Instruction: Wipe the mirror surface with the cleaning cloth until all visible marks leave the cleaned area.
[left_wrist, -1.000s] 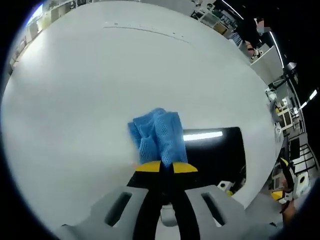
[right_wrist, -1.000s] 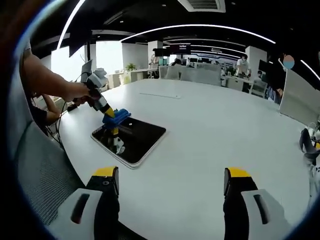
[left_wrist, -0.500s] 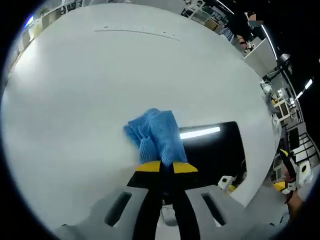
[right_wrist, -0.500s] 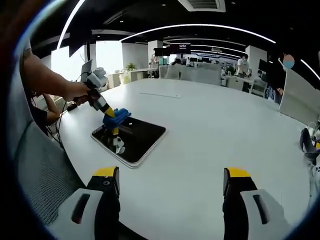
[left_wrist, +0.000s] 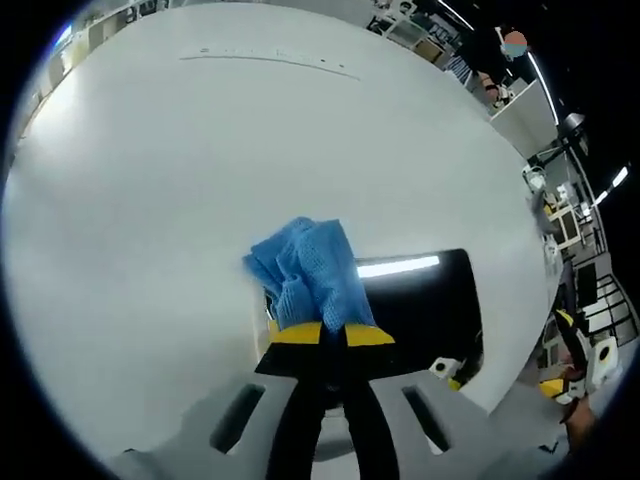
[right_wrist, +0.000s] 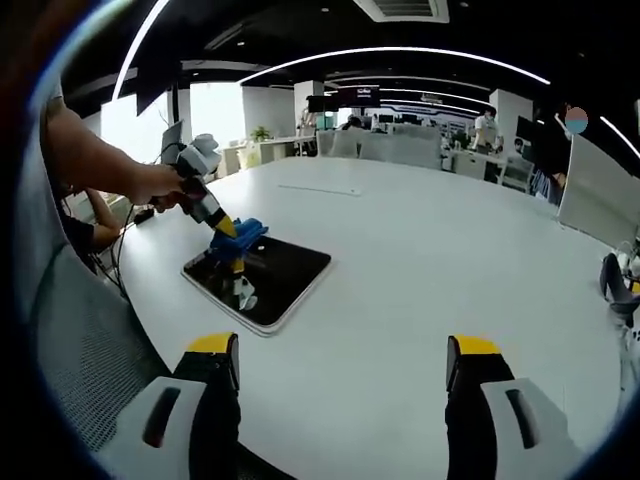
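**Cloth clamped at the mirror's corner**

While the right gripper (right_wrist: 340, 385) hangs above the near edge of the white table (right_wrist: 440, 260) with its yellow-tipped jaws spread wide and nothing between them, the mirror (right_wrist: 268, 270) lies beyond it and to its left, flat on the tabletop near that same edge. Its dark glass, set in a pale frame, reflects the ceiling and a copy of the tool above it.

At the far left corner of the mirror the left gripper (right_wrist: 226, 229) slants down from a person's hand (right_wrist: 160, 185), its jaws closed tight on the blue cleaning cloth (right_wrist: 243, 234). The cloth bunches out past the yellow tips and sits over the mirror's edge there; whether it presses on the glass or only hovers just above it cannot be told from this view.

From the left gripper view, the left gripper's (left_wrist: 334, 335) tips meet around the cleaning cloth (left_wrist: 308, 272), which bulges forward over the boundary between the mirror (left_wrist: 420, 305) and the bare table (left_wrist: 250, 140). A bright strip of ceiling light reflects in the glass just beside the cloth.

Beyond the mirror the table runs on, broad and white, toward an office with desks (right_wrist: 470, 165) and people (right_wrist: 487, 128) well behind it.
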